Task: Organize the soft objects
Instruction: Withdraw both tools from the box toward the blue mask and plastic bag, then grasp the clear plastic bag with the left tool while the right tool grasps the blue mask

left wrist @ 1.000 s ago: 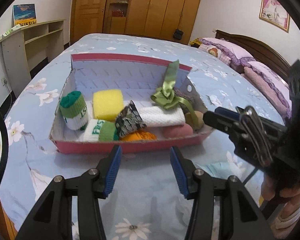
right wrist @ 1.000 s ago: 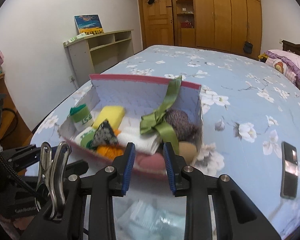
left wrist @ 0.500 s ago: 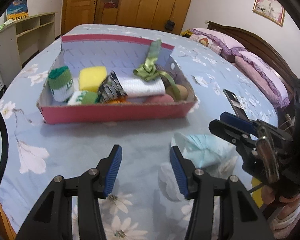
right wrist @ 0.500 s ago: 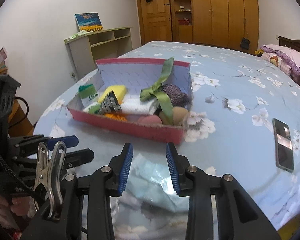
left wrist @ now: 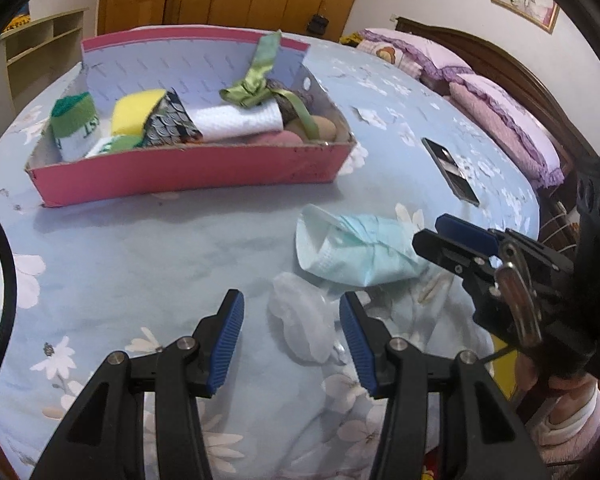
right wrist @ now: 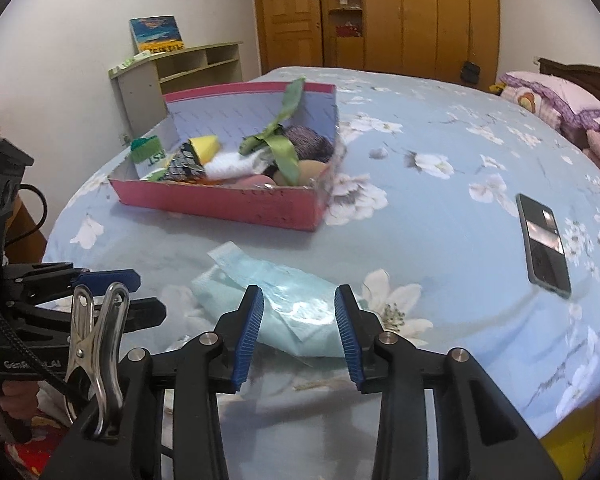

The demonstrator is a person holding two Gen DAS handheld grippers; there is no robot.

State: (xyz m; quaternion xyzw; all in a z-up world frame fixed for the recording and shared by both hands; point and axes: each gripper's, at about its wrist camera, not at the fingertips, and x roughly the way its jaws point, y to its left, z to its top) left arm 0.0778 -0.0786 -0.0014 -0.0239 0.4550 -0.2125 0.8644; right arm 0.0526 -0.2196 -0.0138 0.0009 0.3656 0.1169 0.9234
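Jaws of the right hand-held gripper (right wrist: 299, 322) have just been opening, now straddling the face mask (right wrist: 276, 300) ungripped; left hand-held gripper (left wrist: 291, 338) stays half-open, empty; pickup looks imminent.

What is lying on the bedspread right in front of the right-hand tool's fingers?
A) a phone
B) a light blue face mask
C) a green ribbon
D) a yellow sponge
B: the face mask lies loose on the bedspread just ahead of the right gripper; sponge and ribbon are in the box, and the phone lies off to the side.
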